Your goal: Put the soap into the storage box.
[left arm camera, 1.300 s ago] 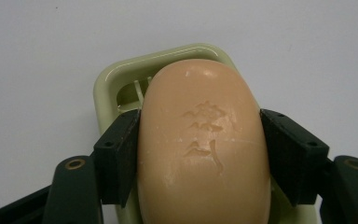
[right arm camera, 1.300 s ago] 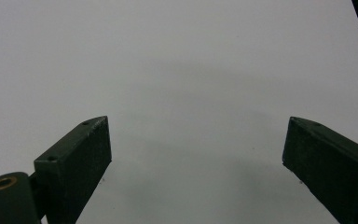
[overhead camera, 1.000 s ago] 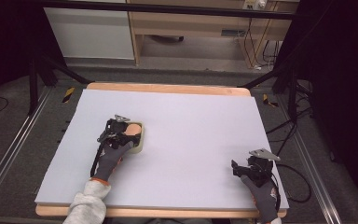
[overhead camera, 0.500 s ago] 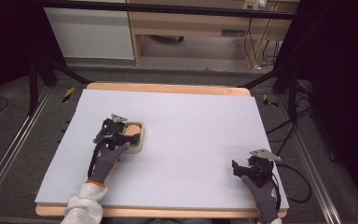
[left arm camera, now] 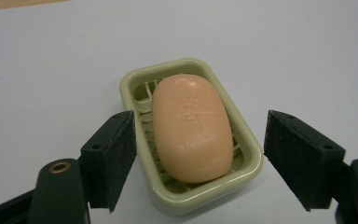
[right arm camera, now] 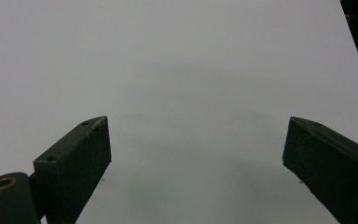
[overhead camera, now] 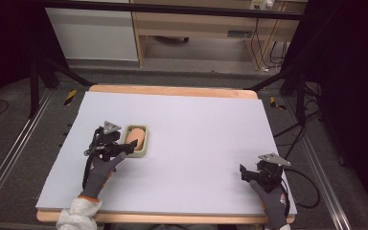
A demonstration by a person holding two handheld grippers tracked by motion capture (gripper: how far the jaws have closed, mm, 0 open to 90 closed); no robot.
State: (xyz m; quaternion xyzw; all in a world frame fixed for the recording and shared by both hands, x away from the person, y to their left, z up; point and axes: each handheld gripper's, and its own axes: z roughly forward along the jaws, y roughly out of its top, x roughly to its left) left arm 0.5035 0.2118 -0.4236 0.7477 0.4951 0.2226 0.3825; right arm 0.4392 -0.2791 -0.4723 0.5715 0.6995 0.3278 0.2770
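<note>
Left gripper (left arm camera: 198,158): jaws spread wide, flanking soap dish (left arm camera: 249,144), touching nothing; soap (left arm camera: 191,126) at 12 o'clock. Right gripper (right arm camera: 196,172): jaws spread wide, empty, over mat (right arm camera: 177,70).

soap dish (left arm camera: 200,198): slatted floor mostly hidden under soap (left arm camera: 191,128) | left gripper (left arm camera: 198,161): jaws' bases cut off at bottom edge

One bar of soap (left arm camera: 192,128), one soap dish (left arm camera: 249,140), two claws, left claw (left arm camera: 200,163), right claw (right arm camera: 198,168), one table (overhead camera: 206,124)
</note>
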